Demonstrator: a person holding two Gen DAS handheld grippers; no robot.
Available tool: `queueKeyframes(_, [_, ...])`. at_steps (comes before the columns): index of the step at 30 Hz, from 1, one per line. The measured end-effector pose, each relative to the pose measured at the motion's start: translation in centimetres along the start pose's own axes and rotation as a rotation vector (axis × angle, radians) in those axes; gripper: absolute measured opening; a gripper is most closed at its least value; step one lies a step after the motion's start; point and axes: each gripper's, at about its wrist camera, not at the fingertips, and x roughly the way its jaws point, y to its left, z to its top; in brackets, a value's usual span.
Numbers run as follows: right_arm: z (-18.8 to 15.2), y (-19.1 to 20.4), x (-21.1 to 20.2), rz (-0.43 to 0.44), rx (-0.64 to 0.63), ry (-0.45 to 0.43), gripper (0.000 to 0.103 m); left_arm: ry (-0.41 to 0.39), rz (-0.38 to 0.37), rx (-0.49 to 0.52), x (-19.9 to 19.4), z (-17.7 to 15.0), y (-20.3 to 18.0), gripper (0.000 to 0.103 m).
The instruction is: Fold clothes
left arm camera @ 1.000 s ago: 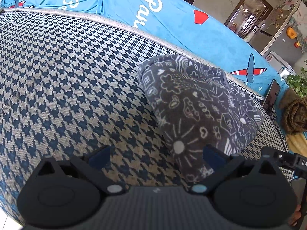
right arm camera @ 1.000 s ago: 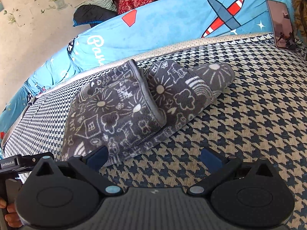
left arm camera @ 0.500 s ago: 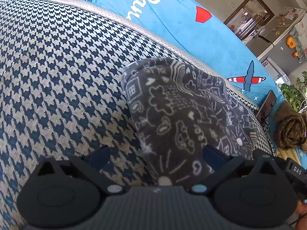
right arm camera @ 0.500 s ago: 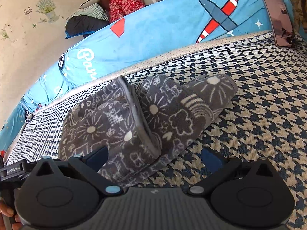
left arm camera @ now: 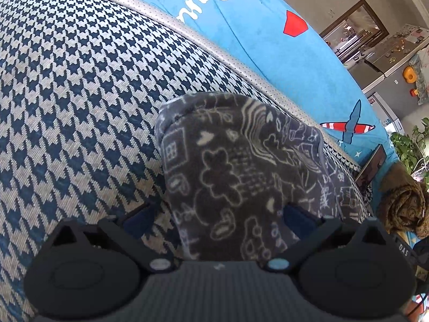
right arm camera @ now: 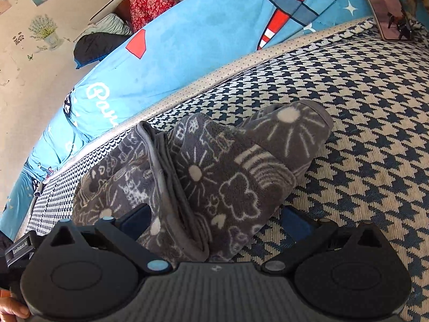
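A grey fleece garment [left arm camera: 241, 177] printed with white doodles of suns, clouds, hearts and houses lies folded into a thick bundle on the houndstooth cushion [left arm camera: 80, 94] of a sofa. In the right wrist view the garment [right arm camera: 214, 177] shows a grey hemmed edge running across its top, with one folded layer lapped over another.

The left gripper [left arm camera: 217, 216] is right at the near end of the bundle, its fingers [left arm camera: 139, 216] spread wide with the fabric between them; they straddle it without pinching. The right gripper [right arm camera: 214, 220] is at the other end, fingers [right arm camera: 136, 220] equally wide apart, one over the garment and the other over the bare cushion [right arm camera: 362, 134] beside it; nothing is clamped.

Behind the cushion runs a pale dotted piping, then a blue cover [left arm camera: 268, 40] with a red-striped airplane and white lettering. A phone [right arm camera: 386, 8] leans against that blue cover [right arm camera: 201, 40] at the far right. A brown bundle [left arm camera: 402, 206] sits beyond the sofa's end.
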Motion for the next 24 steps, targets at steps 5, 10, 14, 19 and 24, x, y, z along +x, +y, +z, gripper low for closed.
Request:
queueKeyframes(5, [0.1, 0.4, 0.8, 0.008, -0.015, -0.003, 0.103, -0.003, -0.007, 0.010, 1.0, 0.5, -0.5, 0.103])
queueKeyframes(10, [0.1, 0.8, 1.3, 0.005, -0.043, -0.019, 0.103, -0.007, -0.014, 0.013, 1.5, 0.9, -0.6, 0.103])
queueKeyframes(14, [0.1, 1.3, 1.8, -0.007, -0.071, -0.024, 0.103, -0.012, -0.012, 0.019, 2.1, 1.2, -0.9, 0.103])
queueKeyframes(19, [0.3, 1.7, 2.3, 0.016, -0.067, -0.036, 0.102, -0.022, 0.000, 0.026, 2.6, 1.4, -1.4, 0.103])
queueKeyframes(24, [0.3, 2.2, 2.9, 0.037, -0.106, -0.032, 0.098, -0.022, 0.029, 0.044, 2.9, 1.4, -2.0, 0.103])
